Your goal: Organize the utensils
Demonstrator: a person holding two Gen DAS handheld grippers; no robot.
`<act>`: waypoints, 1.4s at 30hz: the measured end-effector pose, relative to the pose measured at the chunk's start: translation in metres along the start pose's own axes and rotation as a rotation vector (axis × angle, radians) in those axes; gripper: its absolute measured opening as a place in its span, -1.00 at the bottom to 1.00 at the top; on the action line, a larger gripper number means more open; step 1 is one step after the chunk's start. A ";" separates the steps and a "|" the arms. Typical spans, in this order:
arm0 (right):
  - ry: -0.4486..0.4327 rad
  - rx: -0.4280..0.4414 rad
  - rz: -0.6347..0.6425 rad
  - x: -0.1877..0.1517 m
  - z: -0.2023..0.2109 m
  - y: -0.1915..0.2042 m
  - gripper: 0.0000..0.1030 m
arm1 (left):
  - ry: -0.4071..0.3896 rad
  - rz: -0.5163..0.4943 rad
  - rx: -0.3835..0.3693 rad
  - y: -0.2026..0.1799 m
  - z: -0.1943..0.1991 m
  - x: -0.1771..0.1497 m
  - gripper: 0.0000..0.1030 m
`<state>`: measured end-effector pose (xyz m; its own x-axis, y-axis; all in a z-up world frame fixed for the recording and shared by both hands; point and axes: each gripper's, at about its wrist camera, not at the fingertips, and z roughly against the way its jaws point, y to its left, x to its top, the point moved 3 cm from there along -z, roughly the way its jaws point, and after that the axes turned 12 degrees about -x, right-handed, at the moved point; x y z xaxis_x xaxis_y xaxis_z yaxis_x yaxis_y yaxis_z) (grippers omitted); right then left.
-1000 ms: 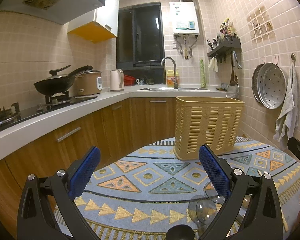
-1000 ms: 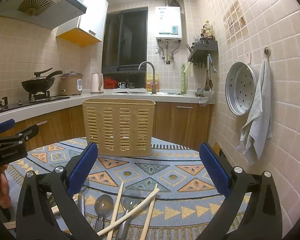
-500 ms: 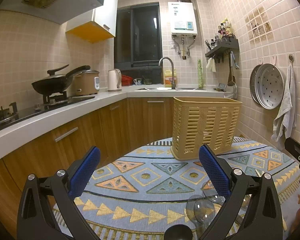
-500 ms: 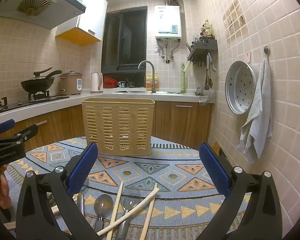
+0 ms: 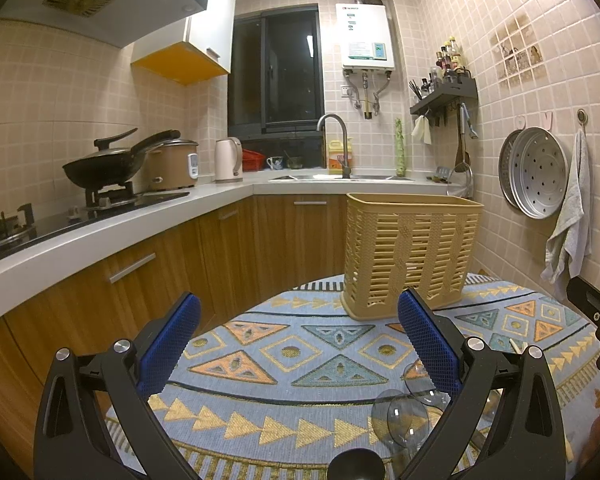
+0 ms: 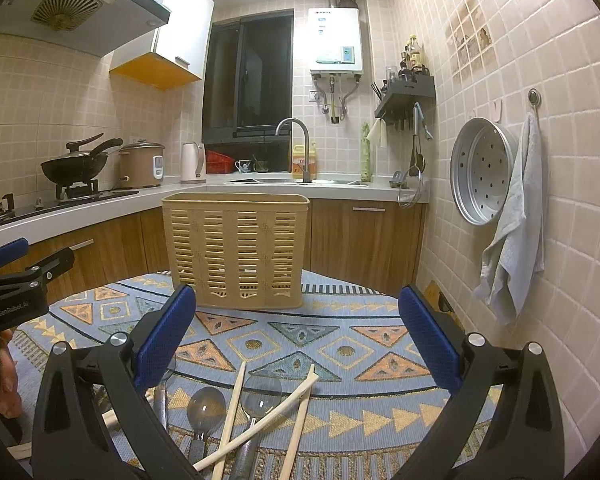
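Note:
A tan slotted utensil basket stands upright at the far side of a round table with a blue patterned cloth. Clear plastic spoons and wooden chopsticks lie crossed in a loose pile at the near edge; the spoons also show in the left wrist view. My left gripper is open and empty above the cloth, left of the pile. My right gripper is open and empty, just above the pile.
A kitchen counter with a wok, rice cooker, kettle and sink runs behind the table. A steamer tray and a towel hang on the right wall. The left gripper's body shows at the left in the right wrist view.
Both grippers have drifted only slightly; the basket sits a little lower and closer in the left wrist view. Nothing was picked up or let go.

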<state>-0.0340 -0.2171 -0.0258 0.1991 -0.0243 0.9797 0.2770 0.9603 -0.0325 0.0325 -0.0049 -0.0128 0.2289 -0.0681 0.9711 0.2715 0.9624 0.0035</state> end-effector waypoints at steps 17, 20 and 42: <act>0.008 -0.001 0.000 0.000 -0.002 0.000 0.88 | 0.001 0.007 -0.014 -0.003 0.000 -0.002 0.86; 0.008 -0.001 -0.001 0.000 -0.001 0.000 0.88 | 0.001 0.006 -0.013 -0.002 0.000 -0.001 0.86; 0.531 0.134 -0.045 -0.018 -0.057 -0.019 0.59 | 0.603 -0.059 -0.359 -0.022 0.005 -0.021 0.20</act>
<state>0.0107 -0.2507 -0.0540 0.6461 -0.1697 0.7441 0.1811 0.9812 0.0665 0.0170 -0.0230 -0.0325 0.6548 -0.3509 0.6694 0.5670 0.8137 -0.1280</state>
